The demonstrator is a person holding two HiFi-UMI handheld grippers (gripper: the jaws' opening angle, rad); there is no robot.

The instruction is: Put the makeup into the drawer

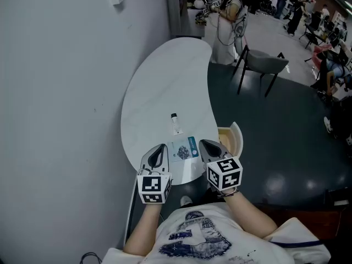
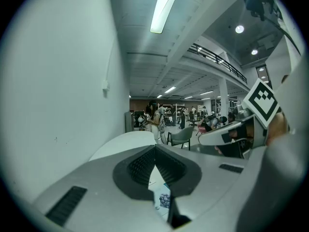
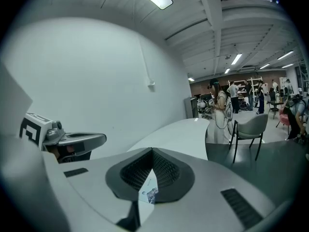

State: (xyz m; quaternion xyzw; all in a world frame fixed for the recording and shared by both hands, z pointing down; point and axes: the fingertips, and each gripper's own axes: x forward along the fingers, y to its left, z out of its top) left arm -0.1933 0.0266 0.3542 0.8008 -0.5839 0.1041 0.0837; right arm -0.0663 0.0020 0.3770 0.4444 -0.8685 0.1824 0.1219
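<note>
Pale drawer (image 1: 237, 134) open, contents unclear, left hand-held gripper (image 1: 160, 148), right hand-held gripper (image 1: 205, 144) both pressed together

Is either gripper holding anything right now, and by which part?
Nothing is held. Left gripper and right gripper are shut, empty; the packet lies on the table.

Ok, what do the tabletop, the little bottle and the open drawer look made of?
Tabletop: white, smooth, faint grey veining, so marble-look stone or laminate.
Bottle: clear plastic or glass, see-through body, dark cap.
Drawer: pale wood or board, matte tan inside.
</note>
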